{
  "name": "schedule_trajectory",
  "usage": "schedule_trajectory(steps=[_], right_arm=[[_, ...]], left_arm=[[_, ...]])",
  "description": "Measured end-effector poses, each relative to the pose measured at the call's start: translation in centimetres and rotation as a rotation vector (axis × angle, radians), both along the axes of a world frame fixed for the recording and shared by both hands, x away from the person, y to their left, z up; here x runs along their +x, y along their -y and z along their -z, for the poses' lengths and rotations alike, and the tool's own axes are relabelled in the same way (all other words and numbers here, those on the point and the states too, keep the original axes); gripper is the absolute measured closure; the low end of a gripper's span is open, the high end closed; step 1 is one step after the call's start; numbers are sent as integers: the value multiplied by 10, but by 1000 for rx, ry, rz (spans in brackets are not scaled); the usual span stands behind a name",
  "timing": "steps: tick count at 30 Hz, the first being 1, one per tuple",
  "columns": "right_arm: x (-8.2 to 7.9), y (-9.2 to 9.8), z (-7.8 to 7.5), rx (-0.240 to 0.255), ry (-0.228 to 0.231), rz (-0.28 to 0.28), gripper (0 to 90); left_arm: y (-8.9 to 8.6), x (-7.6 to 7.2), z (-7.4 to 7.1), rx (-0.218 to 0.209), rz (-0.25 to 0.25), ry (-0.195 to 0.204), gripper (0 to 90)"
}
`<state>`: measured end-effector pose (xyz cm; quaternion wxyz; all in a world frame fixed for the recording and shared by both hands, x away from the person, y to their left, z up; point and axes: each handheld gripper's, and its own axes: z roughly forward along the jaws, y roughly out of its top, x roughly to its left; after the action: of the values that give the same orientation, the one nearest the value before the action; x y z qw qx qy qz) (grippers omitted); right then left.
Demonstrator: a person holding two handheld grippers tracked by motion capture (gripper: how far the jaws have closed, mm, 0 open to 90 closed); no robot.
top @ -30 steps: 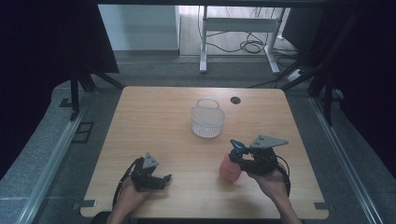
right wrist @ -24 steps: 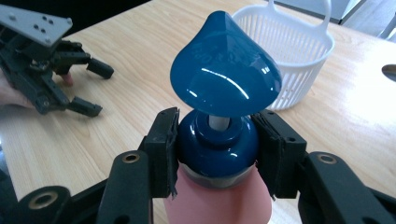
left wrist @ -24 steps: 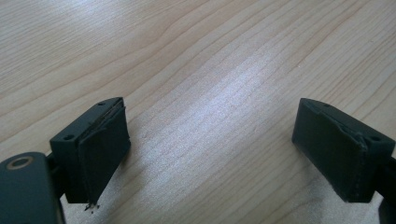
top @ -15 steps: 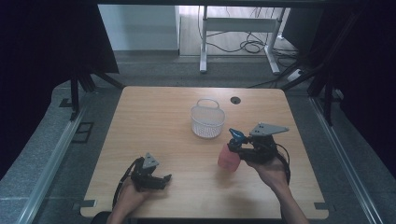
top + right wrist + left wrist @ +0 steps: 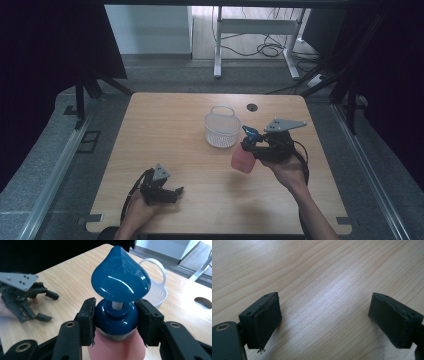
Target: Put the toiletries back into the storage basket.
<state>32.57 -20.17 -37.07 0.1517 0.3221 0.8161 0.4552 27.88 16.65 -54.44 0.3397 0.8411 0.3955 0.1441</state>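
Gripping the pink pump bottle (image 5: 117, 345) by its blue collar, right gripper (image 5: 116, 322) fingers; left gripper (image 5: 332, 322) fingers apart.

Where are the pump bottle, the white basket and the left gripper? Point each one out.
pump bottle (image 5: 117, 345), right gripper view, pink body.
white basket (image 5: 222, 131), high view, mesh wall.
left gripper (image 5: 178, 193), high view, between its open jaw tips.

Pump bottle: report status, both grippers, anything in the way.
Right gripper shut on pump bottle, held off table. Left gripper open, low over bare wood. Basket just beyond bottle; path clear.
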Motion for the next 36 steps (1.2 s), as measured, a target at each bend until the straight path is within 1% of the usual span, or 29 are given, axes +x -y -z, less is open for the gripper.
schedule_trajectory(steps=[2, 6, 8, 12, 17, 18, 22, 23, 24, 25, 32, 36], right_arm=[[5, -3, -6, 3, 3, -1, 532], [10, -6, -10, 0, 4, 0, 532], [15, -9, -14, -5, 6, 0, 532], [20, -13, -18, -11, 9, 0, 532], [28, -19, -25, -28, 22, -2, 532], [32, -21, -27, -33, 26, 0, 532], [36, -23, -31, -37, 30, 4, 532], [40, -25, -34, -36, 32, 8, 532], [41, -26, -35, -36, 33, 11, 532], [43, -27, -36, -37, 34, 14, 532], [54, -33, -40, -34, 35, 25, 532], [63, -39, -43, -41, 37, 30, 532]], left_arm=[[0, 0, 0, 0, 0, 0, 103], [0, 0, 0, 0, 0, 0, 103], [0, 0, 0, 0, 0, 1, 103], [0, 0, 0, -1, -3, -1, 103], [0, 0, 0, 1, -1, 0, 103], [0, 0, 0, 2, 1, 0, 103], [0, 0, 0, -1, -4, -3, 103], [0, 0, 0, 0, -3, -3, 103], [0, 0, 0, -1, -5, -4, 103], [0, 0, 0, 6, 2, -1, 103], [0, 0, 0, 5, 1, 0, 103], [0, 0, 0, 4, 0, -1, 103]])
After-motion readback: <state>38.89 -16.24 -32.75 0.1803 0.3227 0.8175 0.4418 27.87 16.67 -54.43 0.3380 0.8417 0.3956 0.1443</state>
